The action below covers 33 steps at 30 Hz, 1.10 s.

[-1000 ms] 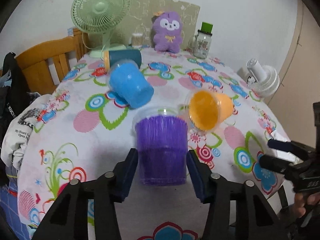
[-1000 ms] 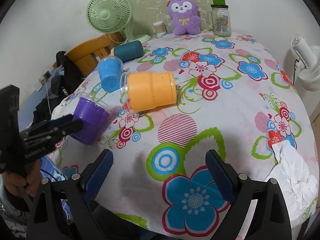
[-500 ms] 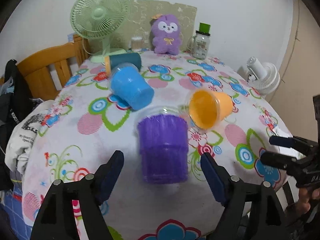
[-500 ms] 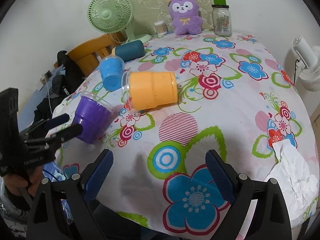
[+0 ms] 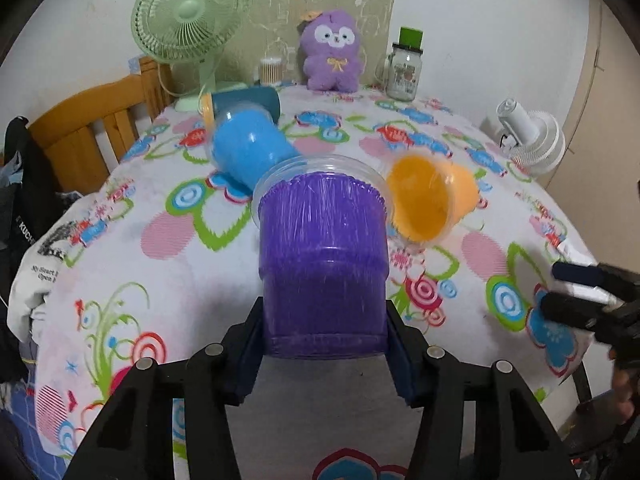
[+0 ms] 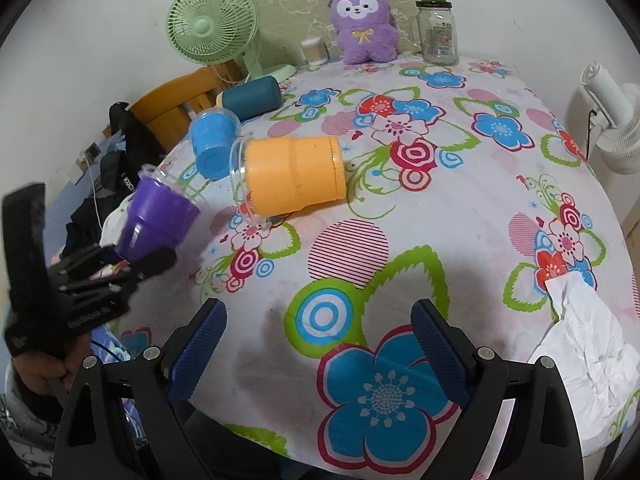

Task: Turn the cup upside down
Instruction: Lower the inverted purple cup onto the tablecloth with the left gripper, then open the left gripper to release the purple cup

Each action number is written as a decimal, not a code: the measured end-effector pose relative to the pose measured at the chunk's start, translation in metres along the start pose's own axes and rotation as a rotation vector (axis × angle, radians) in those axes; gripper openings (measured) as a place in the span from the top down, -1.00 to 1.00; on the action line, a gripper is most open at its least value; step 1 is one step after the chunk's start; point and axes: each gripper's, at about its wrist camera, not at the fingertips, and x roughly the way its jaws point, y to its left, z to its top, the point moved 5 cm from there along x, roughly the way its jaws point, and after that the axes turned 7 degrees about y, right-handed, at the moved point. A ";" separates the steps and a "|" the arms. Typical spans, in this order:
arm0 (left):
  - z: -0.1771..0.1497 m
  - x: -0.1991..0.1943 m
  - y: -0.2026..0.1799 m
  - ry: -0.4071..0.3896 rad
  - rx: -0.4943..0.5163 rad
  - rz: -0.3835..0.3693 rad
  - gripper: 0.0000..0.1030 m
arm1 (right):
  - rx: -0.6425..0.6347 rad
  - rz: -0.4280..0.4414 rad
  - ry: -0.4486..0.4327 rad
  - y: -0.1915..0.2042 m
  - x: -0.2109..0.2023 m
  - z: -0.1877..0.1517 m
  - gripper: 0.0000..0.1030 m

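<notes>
A purple cup (image 5: 323, 268) with a clear rim is gripped near its base by my left gripper (image 5: 324, 344), mouth pointing away from the camera. In the right wrist view the purple cup (image 6: 158, 220) is lifted and tilted at the table's left edge, held by the left gripper (image 6: 132, 264). An orange cup (image 6: 294, 176) lies on its side mid-table, also in the left wrist view (image 5: 434, 200). A blue cup (image 5: 250, 148) lies on its side behind it. My right gripper (image 6: 318, 344) is open and empty over the near table edge.
The floral tablecloth (image 6: 460, 184) covers a round table. A dark teal bottle (image 6: 250, 98) lies at the back left. A green fan (image 6: 212, 28), purple plush (image 6: 362, 24) and glass jar (image 6: 436, 28) stand at the back. Crumpled paper (image 6: 580, 340) lies near right. A wooden chair (image 5: 88, 120) is left.
My left gripper was open around the purple cup half a second ago; it has now closed on the cup near its base and lifted it off the table. The right gripper has not moved.
</notes>
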 end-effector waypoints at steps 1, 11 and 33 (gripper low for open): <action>0.002 -0.005 -0.001 -0.004 0.004 0.002 -0.08 | -0.003 0.002 0.000 0.001 0.000 0.000 -0.84; 0.017 -0.043 -0.010 0.005 0.075 0.028 -0.09 | -0.017 0.036 -0.006 0.009 0.003 0.000 -0.84; 0.021 -0.053 -0.025 0.023 0.133 0.031 -0.08 | -0.004 0.068 -0.018 0.005 0.001 -0.004 -0.84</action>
